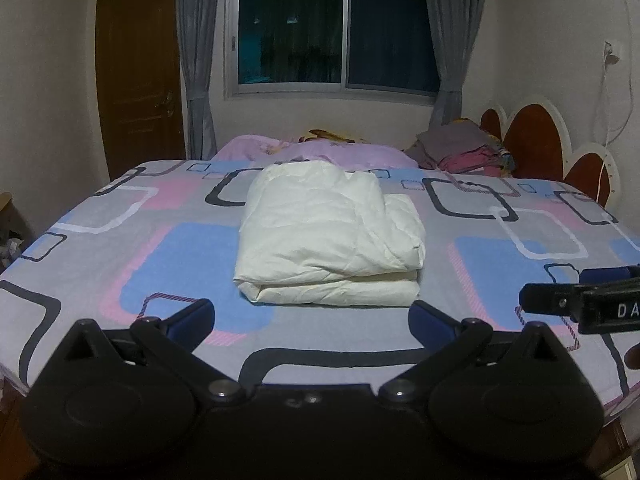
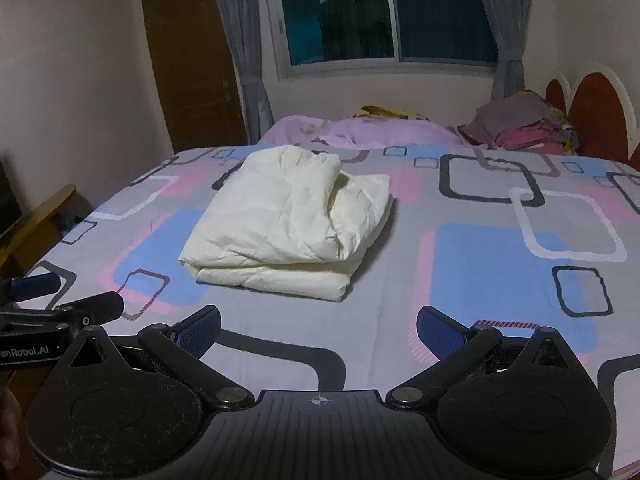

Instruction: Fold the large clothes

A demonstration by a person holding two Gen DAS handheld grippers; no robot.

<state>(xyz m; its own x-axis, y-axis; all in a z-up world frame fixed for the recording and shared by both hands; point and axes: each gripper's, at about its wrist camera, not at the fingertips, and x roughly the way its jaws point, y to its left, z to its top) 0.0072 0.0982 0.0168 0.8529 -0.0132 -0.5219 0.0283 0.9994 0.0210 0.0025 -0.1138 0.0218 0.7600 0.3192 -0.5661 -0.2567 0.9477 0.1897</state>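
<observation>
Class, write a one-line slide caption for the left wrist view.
Open left gripper faces a folded cream-white garment on the patterned bedsheet.

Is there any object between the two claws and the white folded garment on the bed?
Nothing visible. The folded white garment lies alone on the patterned bedsheet, and only bare sheet separates it from the open left claw and the open right claw. The clothes pile sits far behind.

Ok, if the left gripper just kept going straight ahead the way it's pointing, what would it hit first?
Most likely the folded white garment. The left gripper is open, apart from the cloth, aimed at its near folded edge over the bedsheet. If it points slightly downward, it could brush the sheet first; depth is unclear.
</observation>
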